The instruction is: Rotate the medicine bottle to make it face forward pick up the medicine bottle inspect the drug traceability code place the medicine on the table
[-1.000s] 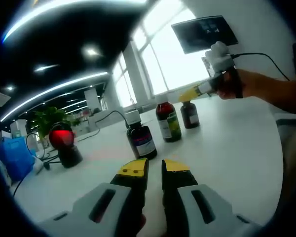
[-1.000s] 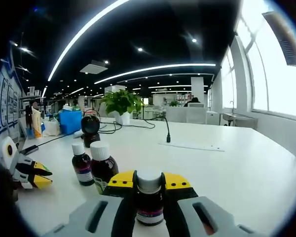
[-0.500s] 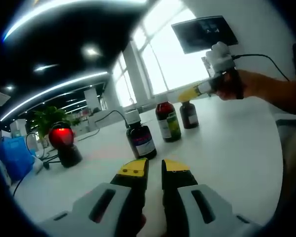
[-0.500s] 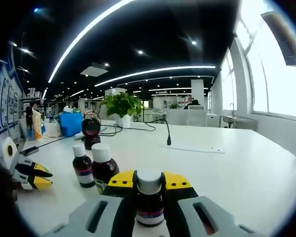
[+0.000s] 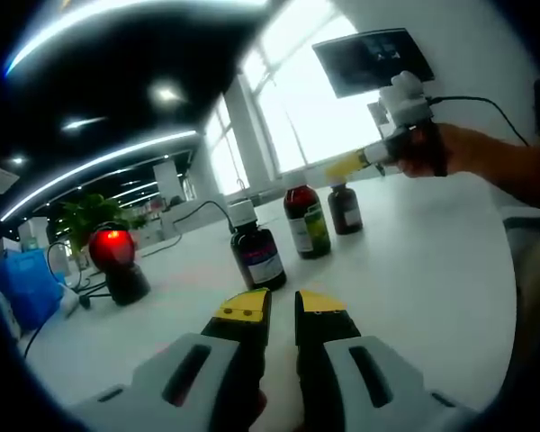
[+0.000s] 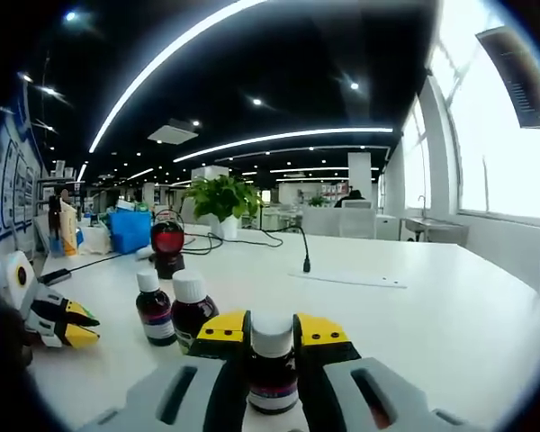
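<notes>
My right gripper (image 6: 272,329) is shut on a small dark medicine bottle (image 6: 272,376) with a white cap, gripping it near the top. In the left gripper view, a hand carries the right gripper (image 5: 346,168) over the same bottle (image 5: 346,211), at the far end of a row on the white table (image 5: 414,270). Two more dark bottles stand beside it: one with a green label (image 5: 307,225) and one with a white cap (image 5: 256,254). They also appear in the right gripper view, as the green-labelled bottle (image 6: 193,311) and the white-capped bottle (image 6: 154,308). My left gripper (image 5: 283,308) hovers low in front of the row, jaws together and empty.
A barcode scanner with a red glowing head (image 5: 117,263) stands at the left, and appears as the scanner (image 6: 167,245) in the right gripper view. Behind it are a blue box (image 5: 25,286), cables, a potted plant (image 6: 221,196) and a small stalk-shaped stand (image 6: 306,263). A sheet of paper (image 6: 346,278) lies further back.
The right gripper has risen slightly with the bottle held in it; the other bottles sit lower in its view. The left gripper has stayed still.
</notes>
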Action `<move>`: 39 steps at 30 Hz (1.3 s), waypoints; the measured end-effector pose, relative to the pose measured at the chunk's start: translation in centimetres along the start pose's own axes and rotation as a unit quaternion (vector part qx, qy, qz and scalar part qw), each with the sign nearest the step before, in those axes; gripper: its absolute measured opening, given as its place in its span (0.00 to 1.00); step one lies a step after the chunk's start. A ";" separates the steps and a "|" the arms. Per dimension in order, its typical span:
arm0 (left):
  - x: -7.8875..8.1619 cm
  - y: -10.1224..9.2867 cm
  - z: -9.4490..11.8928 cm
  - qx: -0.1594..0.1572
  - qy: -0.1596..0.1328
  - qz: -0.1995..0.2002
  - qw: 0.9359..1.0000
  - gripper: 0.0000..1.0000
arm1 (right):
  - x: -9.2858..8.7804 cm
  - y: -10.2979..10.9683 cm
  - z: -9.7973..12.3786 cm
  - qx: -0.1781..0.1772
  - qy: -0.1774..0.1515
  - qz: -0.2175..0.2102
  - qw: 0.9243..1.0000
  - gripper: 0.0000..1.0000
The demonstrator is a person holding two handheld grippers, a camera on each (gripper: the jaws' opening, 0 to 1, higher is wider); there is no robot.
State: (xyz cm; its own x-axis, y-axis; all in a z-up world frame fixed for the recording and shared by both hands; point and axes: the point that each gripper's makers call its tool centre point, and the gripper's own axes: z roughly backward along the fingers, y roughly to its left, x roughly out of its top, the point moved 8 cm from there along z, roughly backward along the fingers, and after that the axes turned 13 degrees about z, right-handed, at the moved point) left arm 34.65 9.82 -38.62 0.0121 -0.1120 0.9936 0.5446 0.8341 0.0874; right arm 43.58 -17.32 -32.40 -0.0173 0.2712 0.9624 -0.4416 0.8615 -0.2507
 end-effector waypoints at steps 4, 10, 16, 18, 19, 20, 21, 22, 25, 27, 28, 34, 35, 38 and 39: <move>0.0 0.0 0.0 0.000 0.000 0.001 1.000 0.03 | 0.1 -0.1 0.2 -0.002 -0.003 -0.005 1.000 0.12; 0.0 0.0 0.0 0.000 -0.001 0.003 1.000 0.03 | 0.2 -0.3 1.1 -0.011 -0.012 -0.012 1.000 0.07; 0.0 0.0 0.0 0.000 0.000 0.003 1.000 0.03 | -0.1 -0.2 2.5 -0.018 -0.016 -0.013 1.000 0.03; 0.0 0.1 0.0 0.000 0.000 0.003 1.000 0.03 | -0.3 -0.3 2.9 -0.019 -0.017 -0.014 1.000 0.01; 0.0 0.0 0.0 0.000 0.000 0.003 1.000 0.03 | -0.5 -0.2 3.1 -0.019 -0.016 -0.014 1.000 0.01; 0.1 0.0 0.0 0.000 0.000 0.003 1.000 0.03 | -0.7 -0.2 3.2 -0.018 -0.016 -0.013 1.000 0.00; 0.1 0.0 0.0 0.000 0.000 0.003 1.000 0.03 | -1.0 -0.2 3.4 -0.017 -0.014 -0.014 1.000 0.00; 0.1 0.0 0.0 0.000 0.000 0.003 1.000 0.03 | -1.2 -0.2 3.5 -0.016 -0.013 -0.016 1.000 0.00; 0.1 0.1 0.0 -0.002 -0.002 0.003 1.000 0.03 | -1.9 -0.1 4.0 -0.016 -0.009 -0.021 1.000 0.00; 0.1 0.0 0.0 -0.002 -0.003 0.003 1.000 0.03 | -2.1 -0.2 4.3 -0.016 -0.009 -0.021 1.000 0.00; 0.1 0.0 0.0 -0.002 -0.003 0.003 1.000 0.03 | -2.2 -0.2 4.4 -0.016 -0.009 -0.021 1.000 0.00; 0.2 -0.1 0.0 -0.004 -0.004 0.003 1.000 0.03 | -3.1 0.6 5.2 -0.007 -0.006 -0.001 1.000 0.00; 0.2 -0.1 0.1 -0.003 -0.004 0.003 1.000 0.03 | -3.3 0.9 5.3 -0.003 -0.006 0.004 1.000 0.00; 0.2 -0.1 0.1 -0.004 -0.005 0.002 1.000 0.03 | -3.8 1.0 5.4 0.000 -0.005 0.010 1.000 0.00; 0.2 -0.1 0.1 -0.004 -0.005 0.002 1.000 0.03 | -4.0 1.0 5.4 0.000 -0.002 0.012 1.000 0.00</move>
State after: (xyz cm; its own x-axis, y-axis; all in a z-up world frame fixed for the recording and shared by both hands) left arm 34.56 9.79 -38.41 0.0065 -0.1037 0.9946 0.5506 0.8306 0.0830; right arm 38.30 -19.83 -35.90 -0.0314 0.2908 0.9563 -0.4402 0.8550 -0.2744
